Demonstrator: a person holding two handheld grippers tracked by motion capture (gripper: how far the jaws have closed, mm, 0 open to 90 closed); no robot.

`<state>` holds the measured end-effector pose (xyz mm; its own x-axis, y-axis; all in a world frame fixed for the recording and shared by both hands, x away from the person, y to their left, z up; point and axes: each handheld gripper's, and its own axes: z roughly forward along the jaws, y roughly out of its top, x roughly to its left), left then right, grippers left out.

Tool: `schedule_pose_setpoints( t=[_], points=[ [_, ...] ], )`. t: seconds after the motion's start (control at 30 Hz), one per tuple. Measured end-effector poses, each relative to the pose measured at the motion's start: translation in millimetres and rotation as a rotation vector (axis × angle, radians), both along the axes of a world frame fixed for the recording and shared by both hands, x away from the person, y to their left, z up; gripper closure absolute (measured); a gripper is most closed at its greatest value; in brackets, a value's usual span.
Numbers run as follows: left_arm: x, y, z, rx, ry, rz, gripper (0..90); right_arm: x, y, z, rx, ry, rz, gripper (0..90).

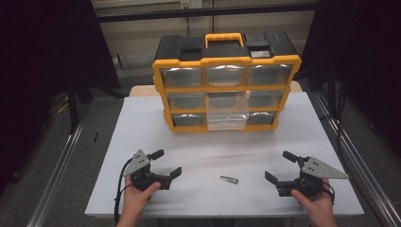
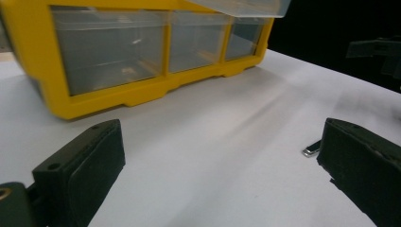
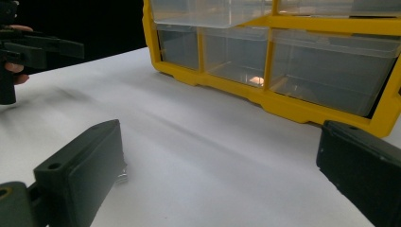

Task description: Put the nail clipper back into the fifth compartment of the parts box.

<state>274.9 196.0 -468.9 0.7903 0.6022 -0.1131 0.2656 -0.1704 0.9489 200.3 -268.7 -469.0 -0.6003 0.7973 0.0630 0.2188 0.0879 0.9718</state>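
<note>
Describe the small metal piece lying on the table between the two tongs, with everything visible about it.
The small metal piece is a short, flat, silvery bar with a shiny, reflective surface. It lies flat on the white table, angled slightly, well in front of the yellow drawer organizer. It sits between the left tongs and right tongs, nearer the right. Nothing grips or touches it apart from the table. Finer detail is too small to tell.

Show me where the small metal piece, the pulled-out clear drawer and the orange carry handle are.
small metal piece (image 1: 229, 179), high view, its middle.
pulled-out clear drawer (image 1: 227, 118), high view, its front wall.
orange carry handle (image 1: 224, 36), high view, its top bar.
</note>
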Motion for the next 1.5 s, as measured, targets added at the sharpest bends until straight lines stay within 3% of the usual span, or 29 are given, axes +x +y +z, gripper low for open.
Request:
schedule_pose_setpoints(
  t=[0.03,0.07,0.33,0.47,0.5,0.53,0.73,0.8,1.03,1.1,1.23,1.27,1.33,1.5],
  points=[
    [-0.5,-6.6,0.4,-0.034,0.008,0.011,1.5,0.0,-0.1,-0.1,-0.003,-0.002,0.001,1.1],
    [-0.5,-6.6,0.4,-0.034,0.008,0.011,1.5,0.1,0.3,-0.1,-0.002,-0.001,0.002,1.1],
    [4.5,-37.1,3.9,-0.003,0.037,-0.057,1.7,-0.2,-0.5,0.2,0.0,-0.003,-0.008,1.1],
    [5.6,-48.7,4.3,0.017,0.038,-0.064,1.7,-0.1,-0.6,0.3,0.004,-0.007,-0.006,1.1],
    [6.0,-57.3,4.1,0.001,0.046,-0.075,1.7,-0.2,-0.6,0.5,0.003,-0.007,-0.003,1.1],
    [6.8,-59.2,4.4,0.023,0.043,-0.09,1.7,-0.3,-0.6,0.5,0.003,-0.008,-0.004,1.1],
    [8.9,-75.0,3.9,0.039,0.056,-0.129,2.0,-0.5,-0.9,0.7,0.003,-0.009,-0.005,1.1],
    [11.1,-82.2,3.2,0.041,0.063,-0.195,2.0,-0.5,-1.2,0.8,0.004,-0.008,-0.007,1.1],
    [12.6,-100.3,2.2,0.065,0.079,-0.222,2.2,-0.5,-1.7,0.8,0.004,-0.011,-0.011,1.1],
    [12.8,-105.1,1.7,0.054,0.092,-0.23,2.2,-0.6,-1.9,1.0,0.004,-0.012,-0.012,1.2],
    [14.9,-110.1,1.7,0.066,0.086,-0.242,2.2,-0.8,-2.0,0.9,0.005,-0.011,-0.013,1.2],
    [15.2,-115.1,0.6,0.05,0.102,-0.245,2.2,-0.9,-2.3,1.2,0.007,-0.009,-0.012,1.2],
    [15.7,-118.6,-0.2,0.085,0.101,-0.248,2.6,-1.0,-2.4,1.3,0.008,-0.008,-0.012,1.3],
    [16.7,-126.7,-2.9,0.076,0.128,-0.262,4.7,-0.9,-2.4,1.4,0.007,-0.011,-0.012,1.3]
  ],
)
